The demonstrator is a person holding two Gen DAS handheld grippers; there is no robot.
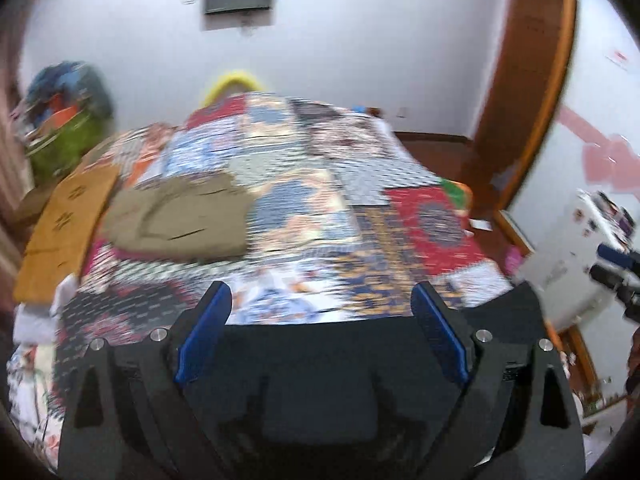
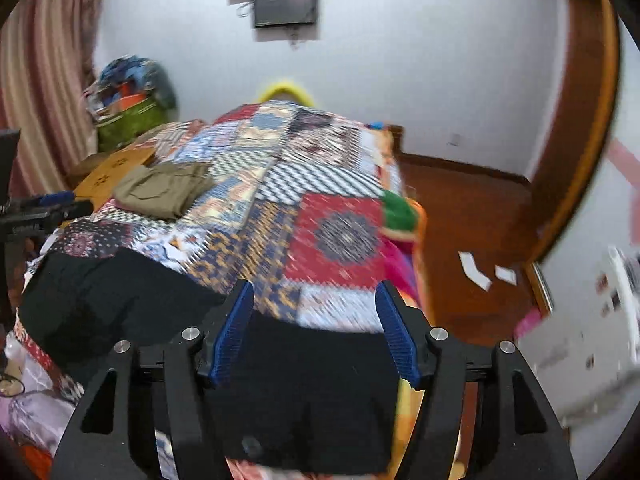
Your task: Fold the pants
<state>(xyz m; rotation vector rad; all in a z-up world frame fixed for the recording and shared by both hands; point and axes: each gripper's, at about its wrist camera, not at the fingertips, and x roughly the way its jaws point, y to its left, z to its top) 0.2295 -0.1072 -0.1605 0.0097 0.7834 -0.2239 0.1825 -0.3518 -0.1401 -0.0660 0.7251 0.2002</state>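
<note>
- A bed under a multicoloured patchwork quilt (image 2: pixel 336 216) fills both wrist views, shot in a white-walled bedroom with a brown wooden floor (image 2: pixel 472 216); both frames are motion-blurred.
- The left tool (image 1: pixel 322 300), black with blue ribbed pads, hovers over the quilt with its two fingers spread wide and nothing between them.
- The right tool (image 2: pixel 316 300), of the same build, is likewise spread wide; its pads (image 2: pixel 234 332) sit either side of a dark black garment (image 2: pixel 120 300) lying at the near edge of the bed, but whether they touch the cloth cannot be told.
- A folded pair of khaki-olive pants (image 2: pixel 164 190) rests on the far left part of the quilt, well apart from both tools, and appears in the left view too (image 1: pixel 180 220).
- Just beside the folded pants, a flat brown cardboard sheet (image 1: pixel 64 224) lies along the bed's left edge.
- Behind it stands a green basket heaped with coloured clothes (image 2: pixel 128 100).
- A dark wall-mounted screen (image 2: pixel 286 6) hangs above the far end of the bed.
- White scraps of paper (image 2: pixel 474 270) lie on the floor to the right.
</note>
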